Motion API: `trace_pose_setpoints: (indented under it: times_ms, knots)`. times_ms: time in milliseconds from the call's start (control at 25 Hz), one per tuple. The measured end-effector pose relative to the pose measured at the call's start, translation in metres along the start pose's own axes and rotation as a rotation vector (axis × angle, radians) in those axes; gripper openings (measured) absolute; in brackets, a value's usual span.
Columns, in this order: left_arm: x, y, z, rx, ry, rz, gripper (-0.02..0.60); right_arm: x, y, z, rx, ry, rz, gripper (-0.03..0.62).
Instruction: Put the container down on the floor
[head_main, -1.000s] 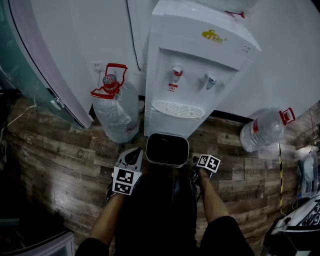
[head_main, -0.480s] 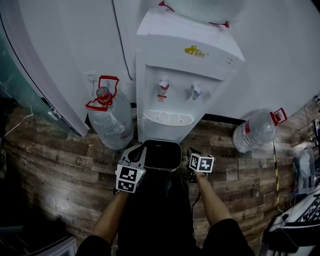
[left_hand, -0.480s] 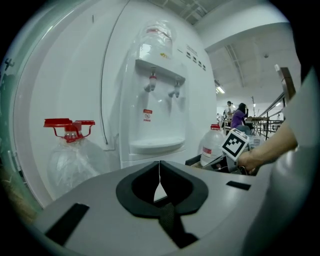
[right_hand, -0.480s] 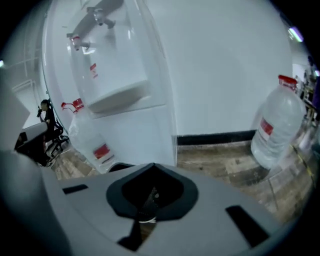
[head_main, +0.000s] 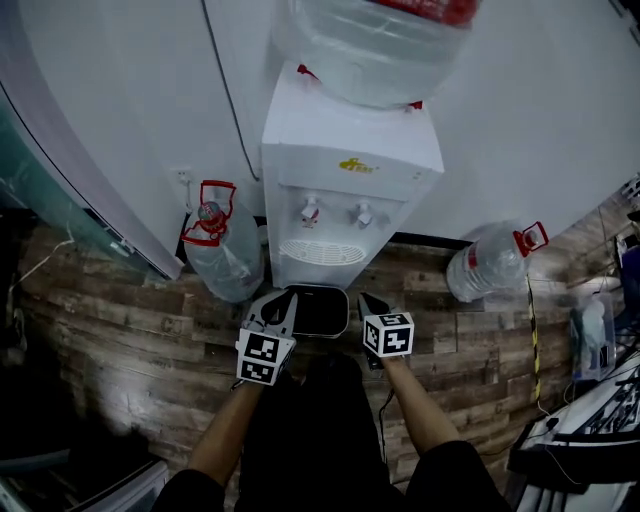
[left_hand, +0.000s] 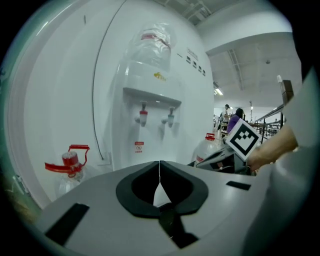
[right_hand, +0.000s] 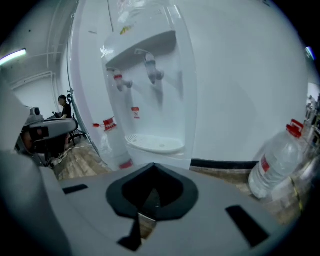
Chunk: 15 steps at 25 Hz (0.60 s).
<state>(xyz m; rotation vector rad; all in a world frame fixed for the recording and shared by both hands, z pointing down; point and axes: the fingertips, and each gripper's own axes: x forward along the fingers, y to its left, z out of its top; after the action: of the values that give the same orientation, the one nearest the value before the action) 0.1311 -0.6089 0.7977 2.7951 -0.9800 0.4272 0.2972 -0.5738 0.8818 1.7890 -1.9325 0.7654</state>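
The container, a white rounded box with a dark inside, sits on the wooden floor at the foot of the water dispenser. My left gripper is at its left near corner. My right gripper is at its right near corner. I cannot tell whether either tip touches the rim. In the left gripper view the left gripper has its jaws meeting in a thin line with nothing between them. The right gripper is likewise shut and empty. The container is hidden in both gripper views.
A big bottle stands upside down on the dispenser. A water jug with a red handle stands to the left of the dispenser, and another jug to the right. A glass door lies at the left, and cables and gear at the right.
The head view has pulled up and back, so the dispenser's top bottle now shows and the container looks smaller. Both grippers stay on either side of the container.
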Motion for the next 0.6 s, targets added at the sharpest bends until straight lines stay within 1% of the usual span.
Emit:
trace_pose_setpoints:
  times_ms: [160,400,600]
  knots:
    - [-0.024,-0.009,0.061,-0.006,0.017,-0.013,0.015,-0.048,0.025,0.048,0.0,0.001,0.011,0.01]
    - [-0.076,-0.017,0.162,-0.014,0.023,-0.004,0.015,-0.128,0.066,0.128,0.034,-0.037,0.015,0.009]
    - [-0.119,-0.024,0.24,-0.036,0.017,0.002,0.015,-0.195,0.095,0.183,0.044,-0.067,-0.004,0.011]
